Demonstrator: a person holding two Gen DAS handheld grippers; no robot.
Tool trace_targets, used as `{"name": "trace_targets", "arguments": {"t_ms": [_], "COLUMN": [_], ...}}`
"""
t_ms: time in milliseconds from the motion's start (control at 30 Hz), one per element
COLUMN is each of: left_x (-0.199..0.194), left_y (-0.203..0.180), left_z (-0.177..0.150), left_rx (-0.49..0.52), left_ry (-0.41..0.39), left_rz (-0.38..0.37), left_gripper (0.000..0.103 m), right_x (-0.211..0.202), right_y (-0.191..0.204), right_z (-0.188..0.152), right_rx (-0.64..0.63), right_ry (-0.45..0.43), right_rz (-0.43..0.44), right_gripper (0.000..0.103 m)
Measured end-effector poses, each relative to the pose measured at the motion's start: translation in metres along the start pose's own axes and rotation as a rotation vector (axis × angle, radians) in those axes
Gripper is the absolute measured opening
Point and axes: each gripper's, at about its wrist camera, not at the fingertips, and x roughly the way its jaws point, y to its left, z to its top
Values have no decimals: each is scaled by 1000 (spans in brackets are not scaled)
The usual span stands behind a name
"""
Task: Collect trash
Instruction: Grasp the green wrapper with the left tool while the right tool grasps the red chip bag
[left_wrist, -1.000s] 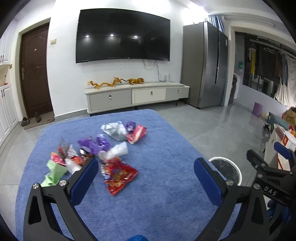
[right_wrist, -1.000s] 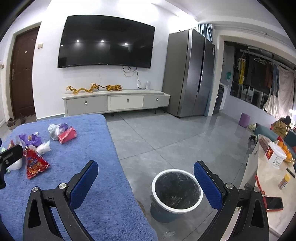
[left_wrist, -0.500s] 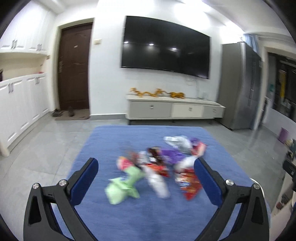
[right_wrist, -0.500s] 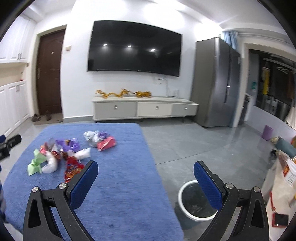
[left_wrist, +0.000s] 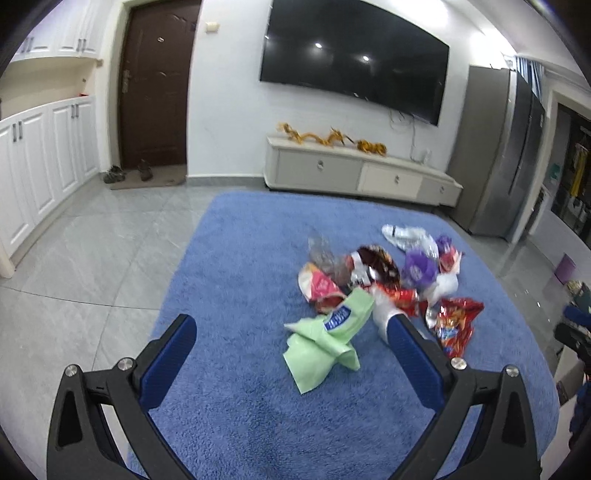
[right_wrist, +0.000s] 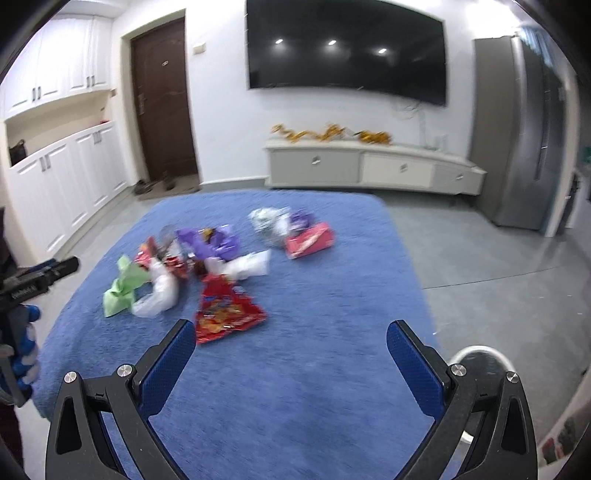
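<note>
The left tongs are spread wide with nothing between the blue pads, hovering over the near part of the blue-covered desk. The right tongs are just as wide and empty, above the desk's near right part.

In the left wrist view, going left to right, the trash sits in a loose heap on the desk, right of middle. Nearest is a crumpled pale green wrapper with a blue label, lying between the two pads but beyond them. Behind it lies a pink and red snack packet, and past that a clear crinkled piece of plastic. A dark brown and red packet comes next, then a purple wrapper with a silver foil bag behind it. A white plastic bag touches the purple one. At the right edge of the heap lies a red chip bag, flat on the desk, just beyond the right pad's tip.

In the right wrist view the same red chip bag lies just past the left pad, and a red flat box sits apart at the far right of the pile. A white-rimmed bin stands on the grey floor beside the desk's right edge, partly hidden by the right finger. The view is blurred, so smaller wrappers cannot be told apart.
</note>
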Motion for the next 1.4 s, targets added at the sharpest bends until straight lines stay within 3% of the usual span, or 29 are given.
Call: {"name": "trace_targets", "arguments": {"t_ms": [267, 367, 500, 567, 700, 800, 867, 1033, 1100, 1400], "left_x": [36, 48, 68, 76, 81, 80, 79, 69, 64, 18], "left_y": [-19, -27, -34, -37, -42, -43, -42, -42, -40, -39], "left_z": [-1, 0, 0, -1, -2, -2, 0, -1, -2, 1], "left_rx": [71, 96, 115, 121, 138, 145, 143, 138, 122, 114], "left_ry": [94, 122, 178, 196, 192, 189, 184, 160, 156, 93], "left_rz": [-75, -95, -119, -125, -97, -77, -72, -52, -53, -41], "left_gripper": [86, 75, 51, 48, 44, 32, 26, 20, 20, 19], "right_x": [62, 81, 99, 106, 116, 122, 122, 115, 111, 75], "right_y": [24, 27, 25, 25, 24, 24, 23, 18, 17, 19], "right_z": [14, 16, 19, 20, 21, 19, 16, 12, 10, 1], "right_rx": [-34, -27, -13, -14, -22, -28, -30, -30, -35, -26], "right_ry": [109, 141, 177, 190, 214, 234, 239, 223, 219, 160], "right_rz": [144, 176, 203, 212, 229, 239, 243, 251, 252, 271], "right_gripper": [100, 98, 90, 89, 77, 59, 56, 33, 29, 24]}}
